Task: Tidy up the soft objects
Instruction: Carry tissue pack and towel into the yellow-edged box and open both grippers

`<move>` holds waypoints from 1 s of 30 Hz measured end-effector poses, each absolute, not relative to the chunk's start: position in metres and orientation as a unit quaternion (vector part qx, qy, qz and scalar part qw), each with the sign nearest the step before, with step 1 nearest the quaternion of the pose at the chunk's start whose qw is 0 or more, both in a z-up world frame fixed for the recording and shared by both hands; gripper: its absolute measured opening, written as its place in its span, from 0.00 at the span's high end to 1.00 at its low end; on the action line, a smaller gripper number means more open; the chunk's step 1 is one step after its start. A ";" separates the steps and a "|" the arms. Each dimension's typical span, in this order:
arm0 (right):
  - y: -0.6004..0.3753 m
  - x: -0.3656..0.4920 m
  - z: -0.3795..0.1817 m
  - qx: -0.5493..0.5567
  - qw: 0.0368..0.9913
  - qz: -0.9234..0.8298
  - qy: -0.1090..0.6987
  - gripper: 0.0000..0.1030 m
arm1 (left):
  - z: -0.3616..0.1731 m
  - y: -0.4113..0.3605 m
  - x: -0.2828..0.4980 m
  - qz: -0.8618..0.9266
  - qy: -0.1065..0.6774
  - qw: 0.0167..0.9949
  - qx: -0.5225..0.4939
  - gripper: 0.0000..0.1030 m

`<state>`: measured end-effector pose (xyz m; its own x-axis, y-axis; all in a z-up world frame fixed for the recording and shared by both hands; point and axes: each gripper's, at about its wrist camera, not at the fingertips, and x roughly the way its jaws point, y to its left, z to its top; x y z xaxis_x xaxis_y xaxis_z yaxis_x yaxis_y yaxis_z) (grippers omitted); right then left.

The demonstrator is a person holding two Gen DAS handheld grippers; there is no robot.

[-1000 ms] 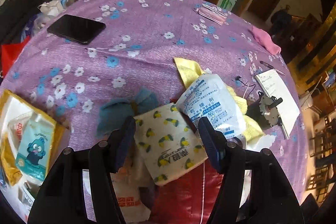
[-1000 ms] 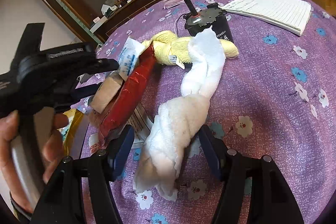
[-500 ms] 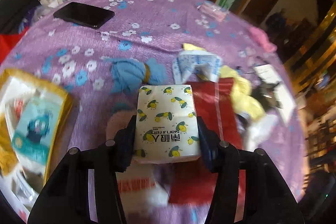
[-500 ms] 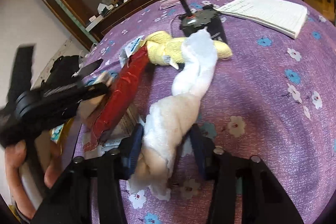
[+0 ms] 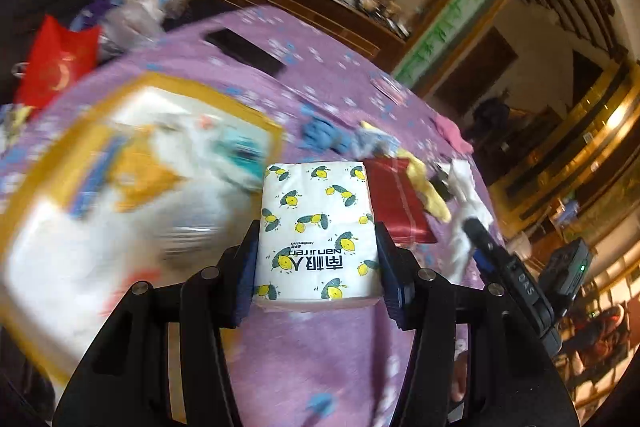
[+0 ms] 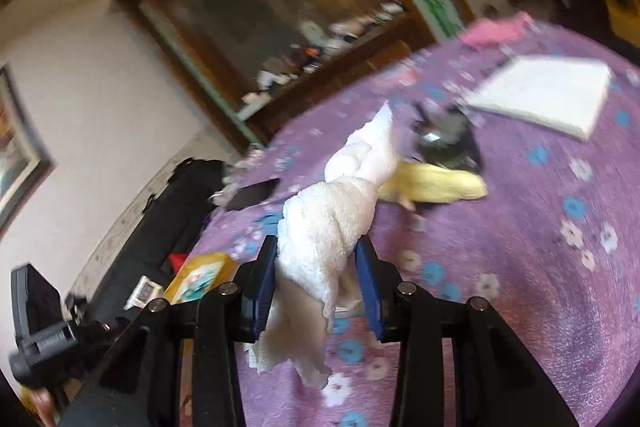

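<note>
My left gripper (image 5: pixel 316 263) is shut on a white tissue pack with lemon prints (image 5: pixel 316 227) and holds it above the purple flowered tablecloth (image 5: pixel 320 355). My right gripper (image 6: pixel 318 283) is shut on a twisted white towel (image 6: pixel 332 227) and holds it lifted off the cloth, its far end reaching toward a yellow cloth (image 6: pixel 436 183). In the left wrist view the white towel (image 5: pixel 464 195) hangs by the right gripper (image 5: pixel 480 247) at the right, beside the yellow cloth (image 5: pixel 428 187), a red packet (image 5: pixel 396 199) and a blue cloth (image 5: pixel 324 137).
A large yellow-edged snack bag (image 5: pixel 120 195) lies blurred at the left. A black phone (image 5: pixel 244 51) lies farther back. A white notebook (image 6: pixel 548 95), a black motor (image 6: pixel 448 139) and a pink cloth (image 6: pixel 496 29) sit at the right. A wooden sideboard (image 5: pixel 304 3) stands behind.
Both grippers have risen. The left one closed on the tissue pack and swung left toward the snack bag. The right one closed on the white towel and lifted it.
</note>
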<state>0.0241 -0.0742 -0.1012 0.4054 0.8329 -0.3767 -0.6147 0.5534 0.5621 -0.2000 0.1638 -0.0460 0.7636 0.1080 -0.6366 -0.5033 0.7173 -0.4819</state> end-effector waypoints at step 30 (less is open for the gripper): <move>0.117 -0.101 -0.118 0.033 0.687 0.588 0.427 0.56 | -0.109 0.245 -0.281 0.289 0.334 0.816 -0.373 0.47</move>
